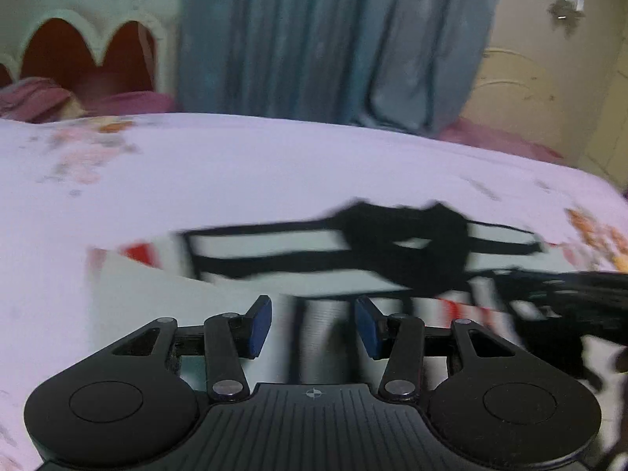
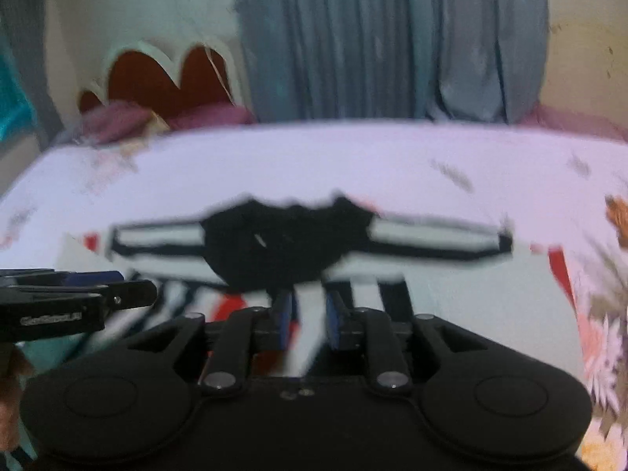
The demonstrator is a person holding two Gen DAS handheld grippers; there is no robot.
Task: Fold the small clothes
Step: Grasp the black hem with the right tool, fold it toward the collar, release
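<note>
At twelve o'clock off my right gripper [image 2: 308, 318]: striped garment [image 2: 314, 235], long axis running nine-to-three; jaws narrow, seemingly pinching hem. Left gripper [image 1: 312, 324] gaping half-wide, gripping nothing.

The bed [image 1: 274, 165] fills the near and middle ground. It is covered by a pale lilac-white sheet [image 2: 353, 157] printed with faded pink and orange flowers, densest at the far left and the right edge. Behind the bed, a grey-blue curtain [image 1: 314, 39] hangs in vertical folds at the centre of the far wall. Left of the curtain, a pale wall carries a scalloped cream frame [image 1: 90, 35] with 2 visible dark red arches. Maroon pillows or bedding [image 1: 35, 98] lie below the arches. Right of the curtain, the wall [image 1: 530, 78] is cream-yellow with raised curved mouldings. Lighting is dim and even; both views are motion-blurred.
</note>
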